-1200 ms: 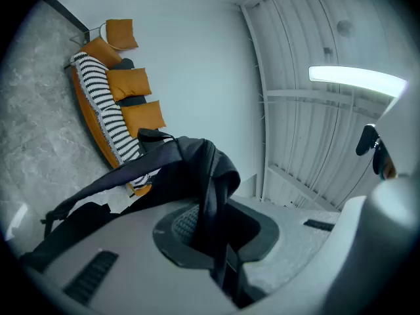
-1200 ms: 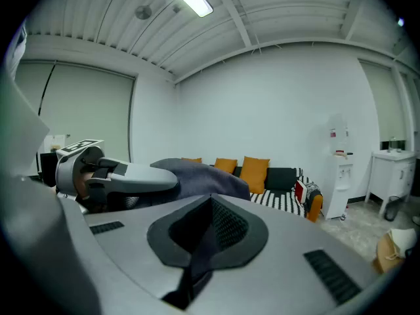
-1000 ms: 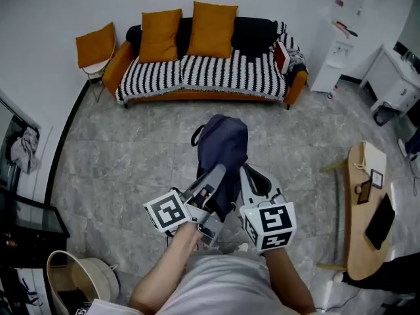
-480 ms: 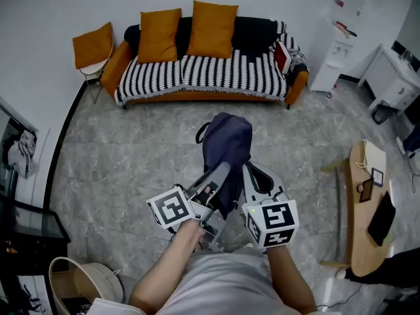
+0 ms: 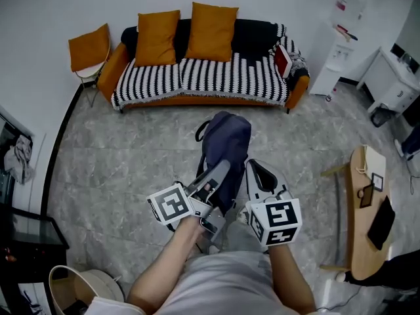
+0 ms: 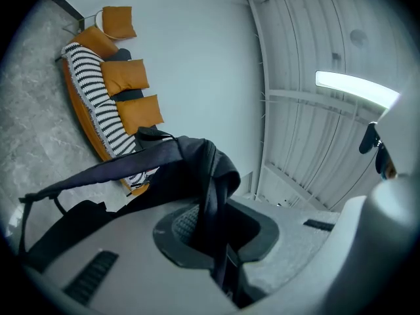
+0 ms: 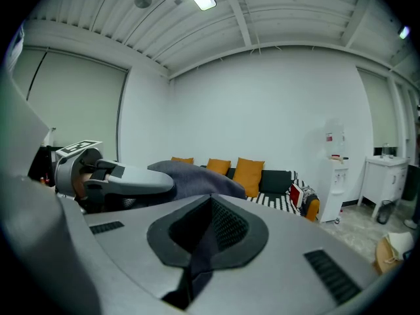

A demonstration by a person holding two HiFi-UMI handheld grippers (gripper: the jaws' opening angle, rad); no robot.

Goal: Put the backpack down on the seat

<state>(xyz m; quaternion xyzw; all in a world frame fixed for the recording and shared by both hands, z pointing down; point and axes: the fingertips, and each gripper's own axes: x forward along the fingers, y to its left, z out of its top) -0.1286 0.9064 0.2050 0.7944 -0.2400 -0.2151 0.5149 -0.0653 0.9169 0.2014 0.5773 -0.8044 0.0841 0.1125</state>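
Your left forearm and right forearm reach forward side by side. Your left gripper points level, its 2 jaws clamped on a backpack strap. Your right gripper tilts slightly down, its jaws pinching backpack fabric.

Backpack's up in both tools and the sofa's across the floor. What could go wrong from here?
1. The left tool and right tool each pinch only a thin strip of the backpack. Its hanging weight could pull one strip free and drop the bag on the floor, short of the sofa.
2. A loose strap hangs out sideways and might snag or swing when the bag is set down.
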